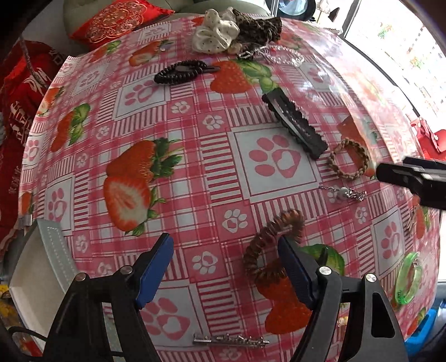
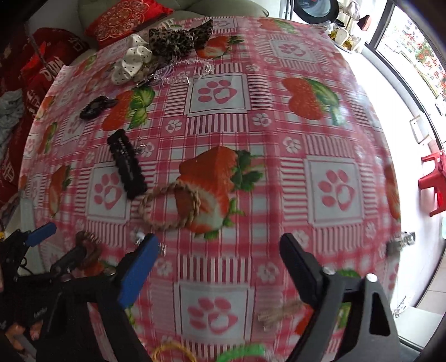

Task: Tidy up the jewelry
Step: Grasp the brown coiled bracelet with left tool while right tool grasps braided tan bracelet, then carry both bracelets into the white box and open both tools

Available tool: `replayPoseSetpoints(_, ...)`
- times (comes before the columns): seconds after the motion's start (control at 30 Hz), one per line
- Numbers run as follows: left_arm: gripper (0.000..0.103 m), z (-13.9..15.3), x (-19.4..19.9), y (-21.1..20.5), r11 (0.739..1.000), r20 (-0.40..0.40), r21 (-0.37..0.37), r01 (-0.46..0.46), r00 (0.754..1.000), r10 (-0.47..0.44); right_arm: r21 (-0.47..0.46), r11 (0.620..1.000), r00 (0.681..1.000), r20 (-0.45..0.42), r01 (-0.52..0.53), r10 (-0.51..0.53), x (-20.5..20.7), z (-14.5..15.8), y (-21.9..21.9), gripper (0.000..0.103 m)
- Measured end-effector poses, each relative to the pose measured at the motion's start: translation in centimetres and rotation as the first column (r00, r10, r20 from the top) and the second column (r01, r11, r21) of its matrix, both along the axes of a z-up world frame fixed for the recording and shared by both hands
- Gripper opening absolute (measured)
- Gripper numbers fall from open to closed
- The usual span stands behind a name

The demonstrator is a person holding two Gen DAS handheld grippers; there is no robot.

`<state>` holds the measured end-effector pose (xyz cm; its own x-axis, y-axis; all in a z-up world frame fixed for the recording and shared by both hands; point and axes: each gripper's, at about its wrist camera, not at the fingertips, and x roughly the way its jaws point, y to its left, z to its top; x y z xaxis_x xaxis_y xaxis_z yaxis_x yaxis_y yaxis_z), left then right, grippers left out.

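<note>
Jewelry and hair pieces lie scattered on a strawberry-print tablecloth (image 1: 195, 172). My left gripper (image 1: 224, 252) is open and empty, low over the cloth; a brown spiral hair tie (image 1: 267, 245) lies against its right finger. My right gripper (image 2: 218, 252) is open and empty above the cloth, just short of a braided rope bracelet (image 2: 170, 207), which also shows in the left wrist view (image 1: 348, 158). A black hair clip (image 1: 295, 122) (image 2: 126, 164), a silver chain (image 1: 344, 192) and a silver bar clip (image 1: 231, 340) lie nearby.
A white box with a grey lid (image 1: 41, 267) stands at the left table edge. Scrunchies (image 1: 214, 30), a black spiral tie (image 1: 178, 72) and a clear bead bracelet (image 1: 281, 57) lie at the far side. A green ring (image 1: 408, 278) lies right. Red cushions (image 1: 117, 19) are behind.
</note>
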<state>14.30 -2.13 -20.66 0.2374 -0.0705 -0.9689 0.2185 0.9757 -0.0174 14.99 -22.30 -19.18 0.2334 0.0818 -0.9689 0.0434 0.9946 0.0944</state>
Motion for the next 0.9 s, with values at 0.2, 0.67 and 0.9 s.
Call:
replayPoseSetpoints(0.2, 0.080, -0.5, 0.3, -0.8, 1.000, 0.020, 0.020, 0.023, 1.000, -0.024, -0.027, 0.999, 0.999, 0.006, -0.034, 0.034, 1.8, -1.8, 0.9, 0.076)
replayPoseSetpoints(0.67, 0.018, 0.5, -1.4, -3.8, 0.996, 0.032, -0.032, 0.086, 0.996, -0.085, -0.121, 0.981, 0.986, 0.062, -0.148, 0.156, 1.8, -1.6, 4.1, 0.010)
replayPoseSetpoints(0.9, 0.018, 1.6, -1.9, -3.3, 0.994, 0.014, -0.110, 0.018, 1.000, -0.016, 0.002, 0.999, 0.995, 0.088, -0.052, 0.052, 0.8, -0.3, 1.6, 0.006)
